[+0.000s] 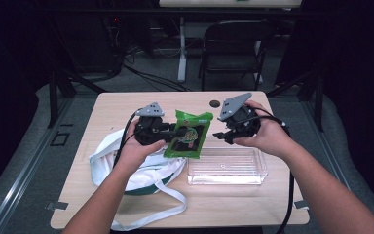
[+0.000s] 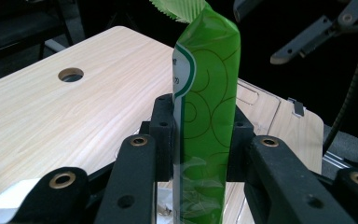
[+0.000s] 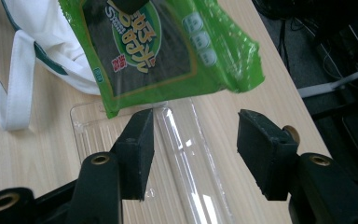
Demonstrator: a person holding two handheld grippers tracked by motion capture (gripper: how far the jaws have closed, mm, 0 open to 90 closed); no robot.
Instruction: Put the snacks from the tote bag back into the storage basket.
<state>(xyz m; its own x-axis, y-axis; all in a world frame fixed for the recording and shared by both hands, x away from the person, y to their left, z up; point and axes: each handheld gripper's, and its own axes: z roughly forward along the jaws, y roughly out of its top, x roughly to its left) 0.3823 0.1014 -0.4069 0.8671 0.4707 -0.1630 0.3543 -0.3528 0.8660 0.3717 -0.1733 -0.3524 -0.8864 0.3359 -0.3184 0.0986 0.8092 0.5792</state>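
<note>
- The left gripper (image 1: 168,130), at the centre left of the high view, has its jaws pinching the green snack packet (image 1: 188,134) by its side; in the left gripper view the packet (image 2: 205,107) stands upright between the two pads.
- The packet hangs in the air at the middle of the frame, just above the far left corner of the clear plastic tray (image 1: 226,166), which lies on the table (image 1: 112,105).
- The right gripper (image 1: 222,135) is just beside the packet's right edge, its jaws spread and with nothing between them; its own view shows the packet (image 3: 154,46) above the open pads.
- I judge the step is to lay the packet into the tray: lower it flat, keep it inside the walls, then release.
- The white cloth bag (image 1: 141,173) at lower left should stay out of the way.
</note>
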